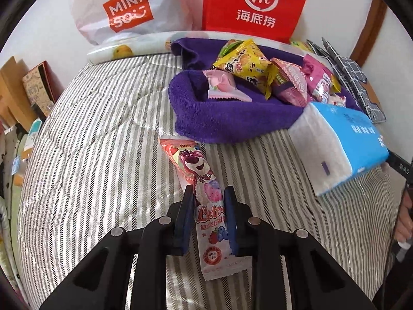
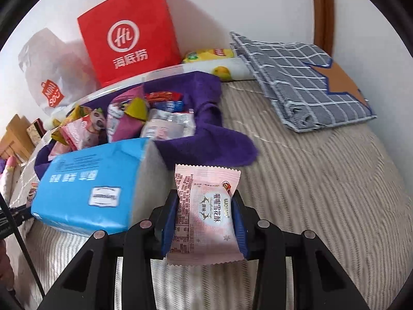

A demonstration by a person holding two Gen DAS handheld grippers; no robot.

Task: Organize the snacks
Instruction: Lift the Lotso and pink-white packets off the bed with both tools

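Note:
My left gripper (image 1: 209, 193) is shut on a long pink bear-print snack stick (image 1: 198, 180), which points away over the striped bed towards a purple towel (image 1: 232, 124). Several snack packets (image 1: 260, 69) lie piled on that towel. My right gripper (image 2: 205, 199) is shut on a pale pink square snack packet (image 2: 206, 211), held above the bed just in front of the purple towel (image 2: 206, 139) and its snack pile (image 2: 124, 121).
A blue tissue pack (image 1: 343, 142) lies right of the towel, and left of my right gripper (image 2: 95, 186). A red paper bag (image 1: 255, 5) and a white Miniso bag (image 1: 121, 10) stand against the wall. A grey checked cloth (image 2: 296, 87) lies at the far right.

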